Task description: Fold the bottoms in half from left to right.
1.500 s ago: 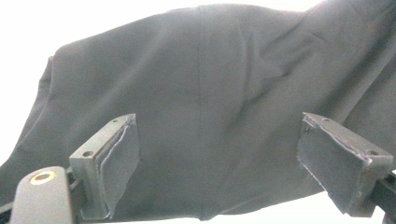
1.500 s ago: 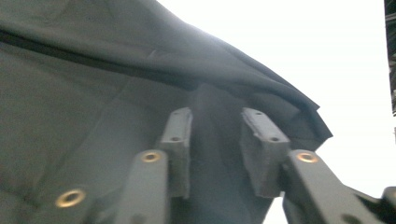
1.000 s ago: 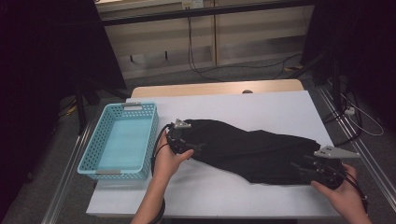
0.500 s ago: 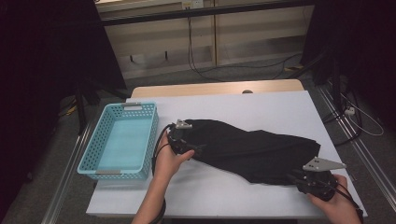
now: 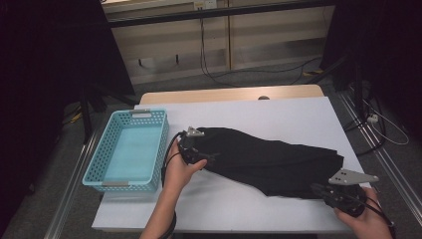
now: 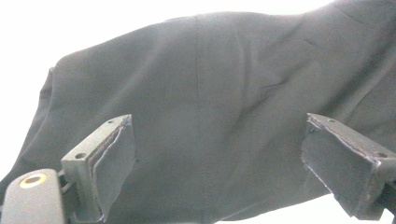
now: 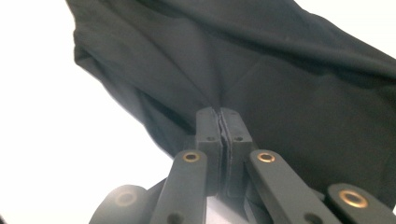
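Observation:
A black garment (image 5: 268, 162) lies stretched across the white table (image 5: 278, 114), from the middle toward the right front. My left gripper (image 5: 195, 145) rests at its left end, jaws wide open over the dark cloth (image 6: 215, 116), nothing pinched between the pads (image 6: 114, 163). My right gripper (image 5: 326, 191) is at the garment's right front end. Its jaws are shut on a fold of the black fabric (image 7: 261, 84), which puckers where they meet (image 7: 219, 114).
A light blue perforated basket (image 5: 107, 174) stands on the table's left side, close to my left hand. Bare white tabletop stretches behind the garment. A wooden strip (image 5: 229, 93) borders the far edge, with cables on the floor beyond.
My right gripper has drawn toward the front edge and slightly left, pulling the garment's right end with it. The left hand has stayed put.

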Motion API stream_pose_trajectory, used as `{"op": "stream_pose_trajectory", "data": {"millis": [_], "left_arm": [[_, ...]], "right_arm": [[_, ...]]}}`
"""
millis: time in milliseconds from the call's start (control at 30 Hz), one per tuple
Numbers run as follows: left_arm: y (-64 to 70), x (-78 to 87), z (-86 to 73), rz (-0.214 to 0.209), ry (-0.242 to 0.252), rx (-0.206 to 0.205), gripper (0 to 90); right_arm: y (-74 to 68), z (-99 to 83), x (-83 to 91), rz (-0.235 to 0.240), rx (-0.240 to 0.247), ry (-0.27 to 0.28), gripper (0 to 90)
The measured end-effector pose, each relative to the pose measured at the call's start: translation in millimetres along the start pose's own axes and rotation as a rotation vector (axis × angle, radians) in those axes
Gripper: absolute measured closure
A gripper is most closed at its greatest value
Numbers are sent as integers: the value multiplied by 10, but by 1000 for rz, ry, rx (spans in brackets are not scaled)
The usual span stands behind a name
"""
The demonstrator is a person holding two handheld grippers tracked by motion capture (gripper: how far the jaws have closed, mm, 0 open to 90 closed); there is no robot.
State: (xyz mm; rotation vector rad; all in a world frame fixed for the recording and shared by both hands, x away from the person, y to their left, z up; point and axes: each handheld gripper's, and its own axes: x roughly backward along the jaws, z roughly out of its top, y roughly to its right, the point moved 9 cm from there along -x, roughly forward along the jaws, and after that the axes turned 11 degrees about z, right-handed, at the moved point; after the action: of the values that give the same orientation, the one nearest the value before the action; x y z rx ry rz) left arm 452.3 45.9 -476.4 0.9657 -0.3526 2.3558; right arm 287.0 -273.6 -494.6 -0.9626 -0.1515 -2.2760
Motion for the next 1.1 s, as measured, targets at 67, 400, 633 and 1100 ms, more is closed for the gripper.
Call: {"op": "stream_pose_trajectory", "data": {"millis": [67,400,633,1100], "left_arm": [[-17,-8,-9,10,-7,-13,112],[-6,16,-15,7,-6,-9,113],[-26,19,-31,12,-10,-14,112],[-67,65,-67,16,-9,-2,112]], "right_arm": [[-43,-39,30,15,-3,3,876],[253,90,41,-41,-71,53,602],[726,357,-103,-109,-113,85,574],[1015,564,-755,-79,-124,36,830]]}}
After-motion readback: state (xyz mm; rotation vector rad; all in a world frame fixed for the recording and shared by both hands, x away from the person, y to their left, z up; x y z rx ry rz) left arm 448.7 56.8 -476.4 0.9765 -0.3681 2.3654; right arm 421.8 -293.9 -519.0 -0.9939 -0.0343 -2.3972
